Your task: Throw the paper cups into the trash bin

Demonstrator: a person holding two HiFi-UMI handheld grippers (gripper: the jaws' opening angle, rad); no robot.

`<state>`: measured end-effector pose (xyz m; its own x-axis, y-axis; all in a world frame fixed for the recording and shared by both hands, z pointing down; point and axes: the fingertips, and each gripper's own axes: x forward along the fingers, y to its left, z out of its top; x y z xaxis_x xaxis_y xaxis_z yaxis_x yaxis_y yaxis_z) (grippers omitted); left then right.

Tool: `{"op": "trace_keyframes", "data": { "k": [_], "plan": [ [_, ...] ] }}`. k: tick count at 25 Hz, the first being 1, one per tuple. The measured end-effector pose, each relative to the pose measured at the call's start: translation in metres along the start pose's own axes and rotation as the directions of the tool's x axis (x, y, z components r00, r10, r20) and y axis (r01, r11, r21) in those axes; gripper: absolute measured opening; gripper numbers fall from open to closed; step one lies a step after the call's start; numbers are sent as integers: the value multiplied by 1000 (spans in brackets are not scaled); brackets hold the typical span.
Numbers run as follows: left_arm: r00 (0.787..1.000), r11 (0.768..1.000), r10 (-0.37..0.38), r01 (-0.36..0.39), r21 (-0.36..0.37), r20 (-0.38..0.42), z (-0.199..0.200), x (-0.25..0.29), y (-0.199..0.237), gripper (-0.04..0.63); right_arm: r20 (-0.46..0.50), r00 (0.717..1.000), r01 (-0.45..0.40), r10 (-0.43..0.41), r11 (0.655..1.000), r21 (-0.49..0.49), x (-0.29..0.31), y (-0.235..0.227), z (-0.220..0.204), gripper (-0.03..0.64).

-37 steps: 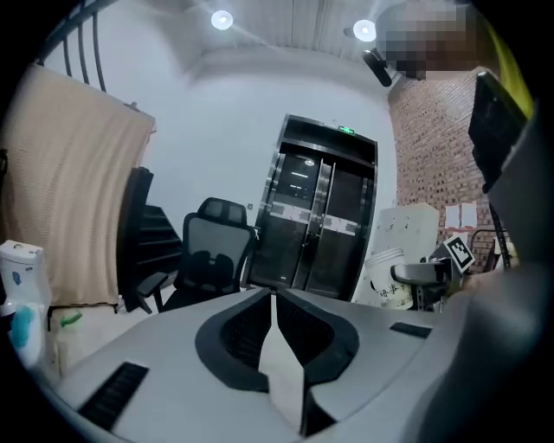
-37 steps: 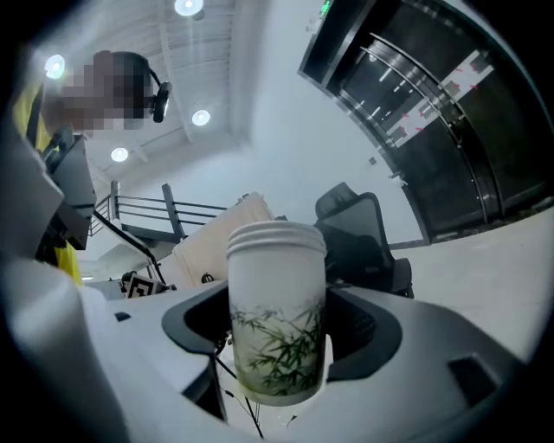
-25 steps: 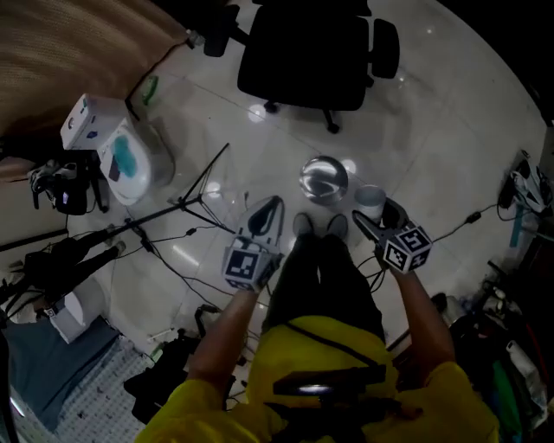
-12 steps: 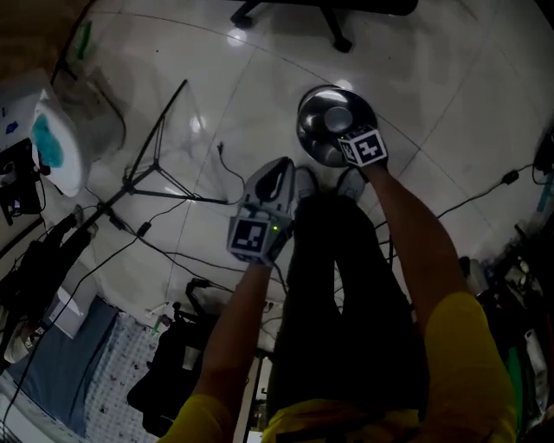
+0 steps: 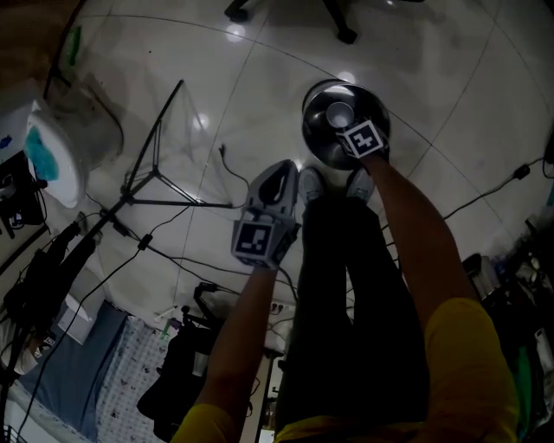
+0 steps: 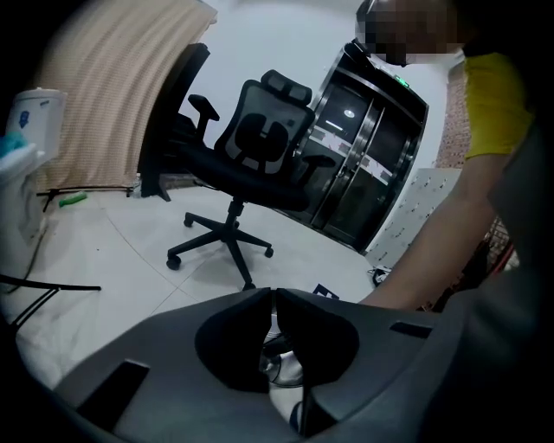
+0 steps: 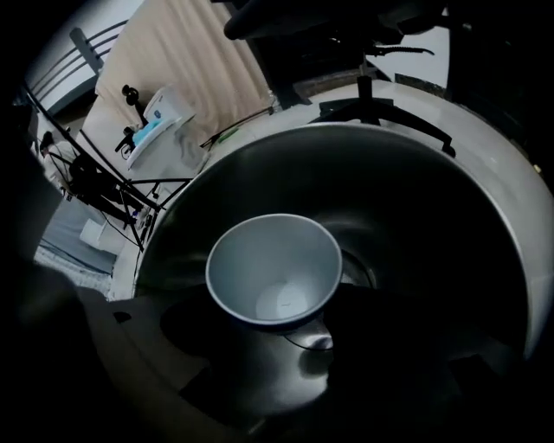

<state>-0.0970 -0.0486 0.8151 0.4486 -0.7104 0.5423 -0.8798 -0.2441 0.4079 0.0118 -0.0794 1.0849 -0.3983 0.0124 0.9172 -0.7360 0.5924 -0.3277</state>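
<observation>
A round metal trash bin (image 5: pixel 313 131) stands on the pale floor just beyond the person's shoes (image 5: pixel 310 183). My right gripper (image 5: pixel 351 128) reaches over its mouth, shut on a white paper cup (image 5: pixel 339 113). In the right gripper view the cup (image 7: pixel 275 268) is upright and empty between the jaws of my right gripper (image 7: pixel 286 327), with the bin's shiny inner wall (image 7: pixel 415 199) all around it. My left gripper (image 5: pixel 275 177) hovers to the left of the bin above the floor. Its jaws touch with nothing between them, as the left gripper view confirms for my left gripper (image 6: pixel 270 298).
A black office chair (image 6: pixel 260 147) stands beyond the bin, its wheeled base (image 5: pixel 338 22) at the top of the head view. A tripod stand (image 5: pixel 156 173) and cables spread over the floor at left, beside a white appliance (image 5: pixel 52 147). More gear lies at the right edge.
My right gripper carried the paper cup from beside the bin to over its mouth and now holds it slightly deeper. The left gripper has barely moved.
</observation>
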Motion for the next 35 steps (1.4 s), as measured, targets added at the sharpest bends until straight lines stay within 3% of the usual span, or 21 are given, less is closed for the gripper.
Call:
{"op": "trace_keyframes", "data": {
  "k": [8,12,14,17,20,25,27,31,35],
  "plan": [
    [1000,1000,-24,24,17,-18,-2,9,3,12,-33,999,22,-20,998,58,8,-15,-17,357],
    [996,998,46,-42,47,-78,-19,27,23,14,56,998,-10,4,994,107,-24,-6,3,343],
    [989,997,73,-70,25,-128,-29,38,29,14,108,994,-25,10,990,140,-51,2,12,330],
    [979,997,77,-77,9,-191,-25,41,25,63,241,970,-61,17,983,174,-115,20,38,261],
    [980,997,66,-61,38,-185,10,12,-4,63,371,929,-83,21,985,152,-208,48,57,219],
    [992,992,92,-84,92,-81,117,-64,-64,64,541,841,-78,-4,989,129,-386,84,83,157],
    [993,987,114,-109,114,-40,163,-94,-83,64,606,796,-60,-13,993,100,-455,96,99,156],
    [989,984,125,-134,116,83,261,-157,-126,64,719,693,11,-52,998,62,-586,114,127,77],
    [960,980,121,-155,121,251,349,-217,-154,64,815,576,28,-64,998,59,-683,136,148,8]
  ]
}}
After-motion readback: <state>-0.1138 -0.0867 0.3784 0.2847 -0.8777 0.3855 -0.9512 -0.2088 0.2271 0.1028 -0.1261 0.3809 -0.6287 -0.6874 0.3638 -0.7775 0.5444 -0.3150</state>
